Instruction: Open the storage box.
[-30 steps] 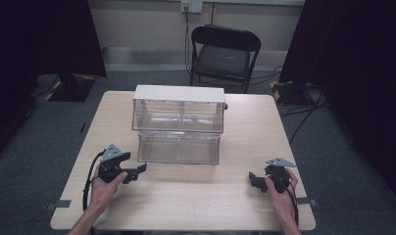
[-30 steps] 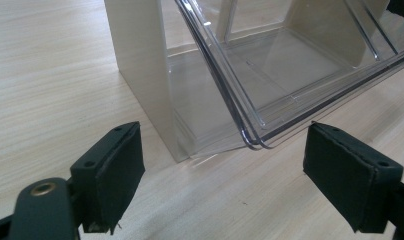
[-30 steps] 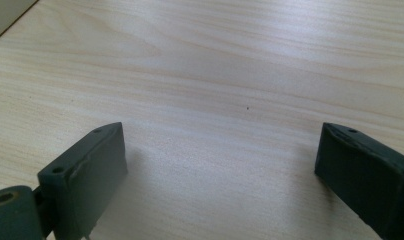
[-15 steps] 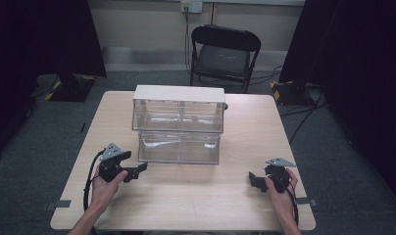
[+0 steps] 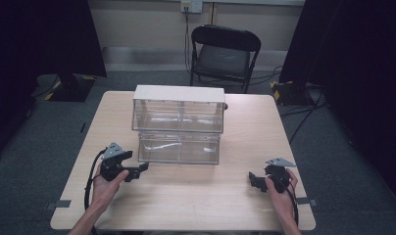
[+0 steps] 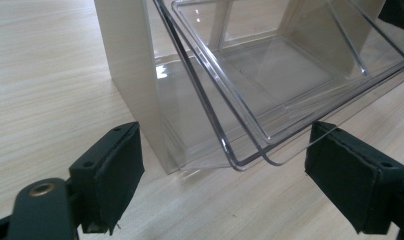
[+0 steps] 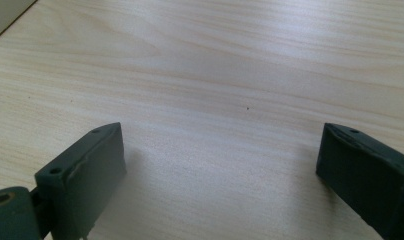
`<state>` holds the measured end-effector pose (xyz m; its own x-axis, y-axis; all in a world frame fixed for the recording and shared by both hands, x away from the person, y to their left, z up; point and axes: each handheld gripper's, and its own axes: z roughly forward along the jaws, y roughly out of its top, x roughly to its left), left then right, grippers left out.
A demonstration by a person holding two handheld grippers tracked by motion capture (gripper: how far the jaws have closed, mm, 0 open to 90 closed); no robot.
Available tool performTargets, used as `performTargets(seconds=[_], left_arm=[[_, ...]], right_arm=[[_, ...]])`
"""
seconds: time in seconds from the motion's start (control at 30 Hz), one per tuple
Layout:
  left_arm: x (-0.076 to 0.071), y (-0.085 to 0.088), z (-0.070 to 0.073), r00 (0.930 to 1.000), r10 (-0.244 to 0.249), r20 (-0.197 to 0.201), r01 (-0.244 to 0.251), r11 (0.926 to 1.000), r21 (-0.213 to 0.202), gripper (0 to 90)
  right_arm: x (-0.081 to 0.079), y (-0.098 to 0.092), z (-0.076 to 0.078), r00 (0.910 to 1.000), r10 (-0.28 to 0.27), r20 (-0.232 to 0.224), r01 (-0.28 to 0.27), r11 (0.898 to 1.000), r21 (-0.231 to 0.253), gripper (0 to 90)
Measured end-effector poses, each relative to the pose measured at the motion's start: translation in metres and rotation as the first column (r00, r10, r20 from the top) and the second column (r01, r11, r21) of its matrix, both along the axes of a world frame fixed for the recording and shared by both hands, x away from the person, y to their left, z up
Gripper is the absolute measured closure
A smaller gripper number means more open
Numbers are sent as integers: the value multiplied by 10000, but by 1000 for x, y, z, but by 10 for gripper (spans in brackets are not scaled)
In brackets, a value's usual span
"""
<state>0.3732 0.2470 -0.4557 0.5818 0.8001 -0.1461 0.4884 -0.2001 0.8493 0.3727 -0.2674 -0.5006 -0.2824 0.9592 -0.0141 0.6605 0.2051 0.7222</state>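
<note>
Wooden table (image 7: 230, 75), drawer (image 6: 270, 75) elsewhere.

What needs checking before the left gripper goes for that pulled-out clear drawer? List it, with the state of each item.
1. Left gripper open: ok, its jaws stand wide apart in the left gripper view.
2. Clear drawer within reach: ok, its near corner lies just ahead, between the jaws.
3. Left gripper free of the drawer: ok, the pads do not touch it.
4. Drawer contents: ok, the compartments seen look empty.
5. Right gripper out of the way: ok, open over bare table, apart from the cabinet.
6. Upper drawer shut: cannot tell.
</note>
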Motion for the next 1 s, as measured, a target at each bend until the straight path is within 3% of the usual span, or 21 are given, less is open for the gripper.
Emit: performTargets(seconds=[0.4,0.63,1.0], left_arm=[[1,0,6,10000,-60,52,60,9999,-115,153],[2,-1,8,10000,-97,1,97,9999,91,154],[7,-6,15,9998,-143,102,144,9999,-93,154]], right_arm=[[0,0,0,10000,10,-11,-10,10000,5,47],[0,0,0,10000,0,0,0,10000,1,47],[0,0,0,10000,-22,6,22,10000,-6,47]])
